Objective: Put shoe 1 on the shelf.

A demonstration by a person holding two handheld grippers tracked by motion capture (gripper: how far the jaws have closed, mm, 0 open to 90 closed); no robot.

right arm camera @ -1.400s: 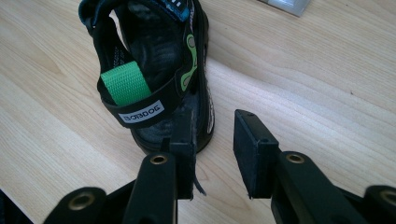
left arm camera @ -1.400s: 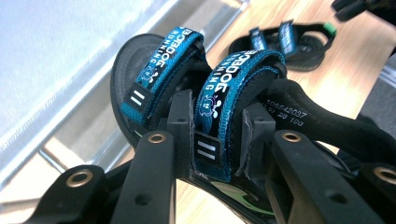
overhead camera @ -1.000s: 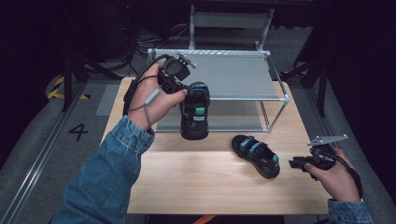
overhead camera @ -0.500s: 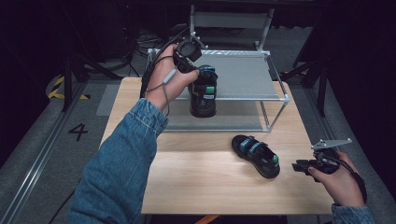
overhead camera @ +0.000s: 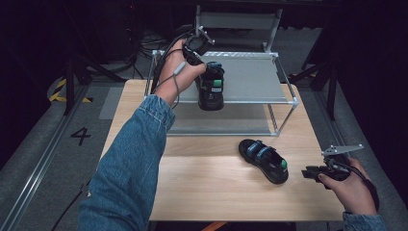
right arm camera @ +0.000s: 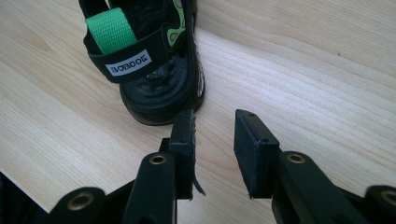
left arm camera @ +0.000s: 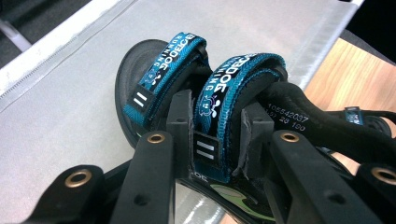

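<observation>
— So, what is the left gripper [left arm camera: 217, 140] doing?
— Its jaws are clamped on the rear blue strap [left arm camera: 229, 102] of a black sandal [overhead camera: 210, 86], one pad on each side of the webbing. The sandal hangs from it over the upper grey shelf [overhead camera: 250, 77] of the metal rack [overhead camera: 284, 103]; whether the sole touches the shelf, I cannot tell.
— And the right gripper [right arm camera: 214, 154]?
— Held by the right hand [overhead camera: 349, 185] low over the wooden table [overhead camera: 207, 183], jaws narrowly apart with nothing between them.
— Where is the other sandal [right arm camera: 144, 56]?
— Flat on the table just ahead of those jaws, slightly to the side of the left pad, its heel end with the green loop [right arm camera: 111, 29] nearest. The pad tip sits just beside the heel rim.
</observation>
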